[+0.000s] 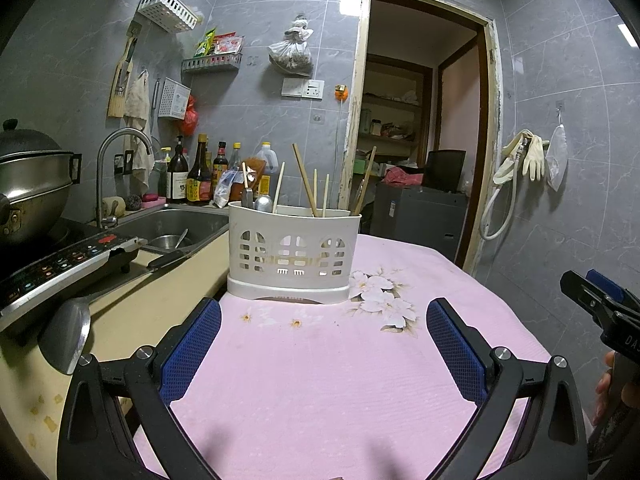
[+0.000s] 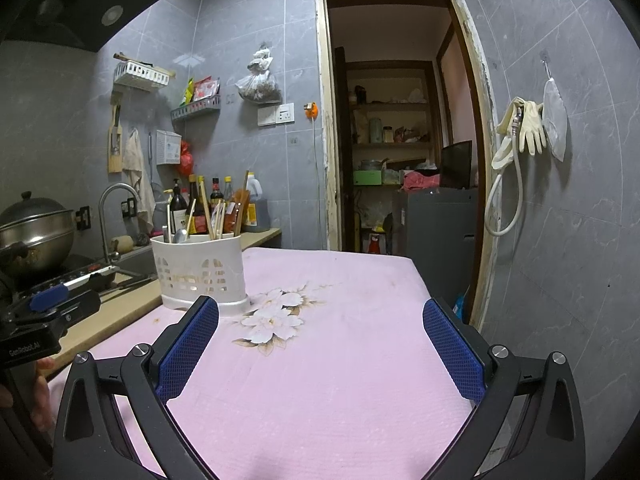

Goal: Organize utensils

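Left wrist view faces a white utensil holder standing upright at the far edge of the pink floral cloth on the counter, chopsticks and a spoon poking from it. Left gripper and right gripper hover short of the holder, jaws wide, gripping nothing

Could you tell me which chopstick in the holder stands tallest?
The darker brown chopstick leaning left mid-holder; its tip rises above the paler ones.
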`<state>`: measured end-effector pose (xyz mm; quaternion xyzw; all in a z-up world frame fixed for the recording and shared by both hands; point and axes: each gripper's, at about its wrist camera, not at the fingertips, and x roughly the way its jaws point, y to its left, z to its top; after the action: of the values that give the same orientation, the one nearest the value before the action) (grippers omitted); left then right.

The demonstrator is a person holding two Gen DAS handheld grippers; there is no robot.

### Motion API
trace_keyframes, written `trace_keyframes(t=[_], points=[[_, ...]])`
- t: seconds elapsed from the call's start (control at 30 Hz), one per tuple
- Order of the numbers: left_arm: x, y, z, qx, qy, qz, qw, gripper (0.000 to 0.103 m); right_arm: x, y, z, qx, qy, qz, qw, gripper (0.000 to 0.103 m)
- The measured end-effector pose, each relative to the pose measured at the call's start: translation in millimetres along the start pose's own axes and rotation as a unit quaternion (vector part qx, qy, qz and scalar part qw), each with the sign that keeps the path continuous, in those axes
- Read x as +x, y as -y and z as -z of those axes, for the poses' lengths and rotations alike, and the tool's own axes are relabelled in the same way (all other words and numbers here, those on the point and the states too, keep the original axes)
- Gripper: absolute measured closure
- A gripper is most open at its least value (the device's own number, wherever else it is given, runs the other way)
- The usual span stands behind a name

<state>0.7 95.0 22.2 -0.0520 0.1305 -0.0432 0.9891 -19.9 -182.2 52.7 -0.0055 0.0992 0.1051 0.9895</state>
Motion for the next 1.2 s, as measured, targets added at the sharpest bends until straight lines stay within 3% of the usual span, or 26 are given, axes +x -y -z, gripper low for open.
trace_keyframes(t=[1.2], points=[[1.6, -0.7, 4.9, 0.001, -0.002, -0.006, 1.0000, 0.002, -1.4, -2.2, 0.3, 0.002, -0.003, -0.001, 1.000, 0.000]])
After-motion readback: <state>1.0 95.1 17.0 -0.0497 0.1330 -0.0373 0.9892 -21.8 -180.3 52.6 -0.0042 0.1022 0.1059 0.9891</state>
